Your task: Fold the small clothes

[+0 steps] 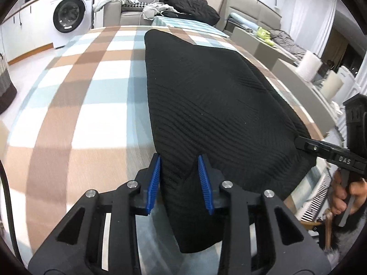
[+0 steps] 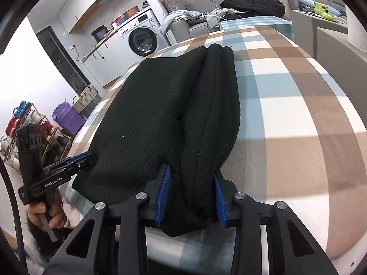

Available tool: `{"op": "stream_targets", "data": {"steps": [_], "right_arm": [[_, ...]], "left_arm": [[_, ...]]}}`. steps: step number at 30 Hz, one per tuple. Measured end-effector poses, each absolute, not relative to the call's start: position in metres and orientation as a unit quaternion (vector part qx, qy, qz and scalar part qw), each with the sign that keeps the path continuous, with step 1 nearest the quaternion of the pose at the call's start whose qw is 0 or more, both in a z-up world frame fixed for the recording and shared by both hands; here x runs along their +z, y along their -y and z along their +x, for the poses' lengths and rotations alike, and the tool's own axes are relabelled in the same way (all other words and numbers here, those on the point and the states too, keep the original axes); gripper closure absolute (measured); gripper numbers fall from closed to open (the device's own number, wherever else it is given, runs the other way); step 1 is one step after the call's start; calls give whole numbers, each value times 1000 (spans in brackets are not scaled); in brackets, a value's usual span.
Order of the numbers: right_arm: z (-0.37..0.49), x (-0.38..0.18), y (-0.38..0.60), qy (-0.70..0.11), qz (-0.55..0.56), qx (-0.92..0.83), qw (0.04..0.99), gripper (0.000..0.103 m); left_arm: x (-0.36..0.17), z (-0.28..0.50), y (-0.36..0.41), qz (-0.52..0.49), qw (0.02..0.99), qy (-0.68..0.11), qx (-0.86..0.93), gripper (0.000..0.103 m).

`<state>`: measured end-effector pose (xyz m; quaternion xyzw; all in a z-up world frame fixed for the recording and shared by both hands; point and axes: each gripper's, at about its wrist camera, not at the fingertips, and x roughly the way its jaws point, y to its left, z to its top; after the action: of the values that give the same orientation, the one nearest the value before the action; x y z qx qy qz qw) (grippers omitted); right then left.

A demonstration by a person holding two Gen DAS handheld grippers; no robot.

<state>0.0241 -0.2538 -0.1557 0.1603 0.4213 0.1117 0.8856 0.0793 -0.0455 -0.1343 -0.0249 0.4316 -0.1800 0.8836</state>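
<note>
Left wrist view: left claw (image 1: 180, 183) clamping the near edge of the black knit garment (image 1: 206, 96), lying on the checked desk (image 1: 87, 87). Right wrist view: right claw (image 2: 191, 197) pinching a bunched fold of it.

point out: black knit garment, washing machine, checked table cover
black knit garment (image 1: 206, 96): left wrist view, middle of its ribbed top surface.
washing machine (image 1: 68, 16): left wrist view, round door on its front.
checked table cover (image 2: 298, 105): right wrist view, bare checks to the right of the garment.
</note>
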Motion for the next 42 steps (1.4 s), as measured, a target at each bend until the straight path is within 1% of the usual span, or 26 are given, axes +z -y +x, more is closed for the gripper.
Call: {"op": "stream_targets", "data": {"steps": [6, 12, 20, 23, 24, 25, 26, 27, 28, 29, 30, 31, 34, 36, 37, 42], "right_arm": [[76, -152, 240, -431, 149, 105, 884, 67], [114, -152, 240, -429, 165, 81, 884, 67], [116, -150, 237, -423, 159, 75, 889, 65], [109, -147, 245, -414, 165, 84, 891, 56], [107, -144, 245, -408, 159, 85, 895, 51], [103, -141, 245, -401, 151, 85, 900, 43], [100, -137, 246, -393, 141, 85, 905, 38], [95, -132, 246, -381, 132, 84, 911, 27], [88, -126, 247, -366, 123, 83, 919, 15], [82, -121, 247, -353, 117, 85, 925, 10], [74, -116, 245, -337, 107, 89, 931, 2], [67, -112, 244, -325, 100, 91, 936, 1], [47, -103, 239, -286, 85, 100, 949, 0], [37, -100, 235, -272, 81, 112, 952, 0], [31, -99, 233, -262, 78, 112, 955, 0], [12, -99, 228, -228, 81, 123, 963, 0]], "left_arm": [[-129, 132, 46, -20, 893, -427, -144, 73], [-130, 171, 46, -13, 895, -426, -133, 73], [-133, 187, 46, -3, 899, -418, -126, 73], [-132, 181, 44, 2, 902, -414, -124, 73], [-130, 178, 42, 5, 903, -411, -124, 70], [-128, 173, 41, 5, 905, -407, -125, 68], [-125, 167, 39, 5, 908, -399, -127, 60], [-122, 161, 39, 6, 912, -390, -129, 50], [-118, 153, 38, 10, 916, -379, -129, 45], [-115, 147, 38, 12, 920, -371, -129, 34], [-110, 138, 37, 13, 925, -357, -130, 24], [-107, 132, 36, 13, 928, -348, -132, 21], [-95, 110, 32, 8, 939, -315, -140, 15], [-89, 96, 31, 4, 942, -302, -146, 3], [-87, 90, 29, 1, 944, -295, -147, 0], [-80, 60, 23, -11, 953, -263, -148, 1]]}}
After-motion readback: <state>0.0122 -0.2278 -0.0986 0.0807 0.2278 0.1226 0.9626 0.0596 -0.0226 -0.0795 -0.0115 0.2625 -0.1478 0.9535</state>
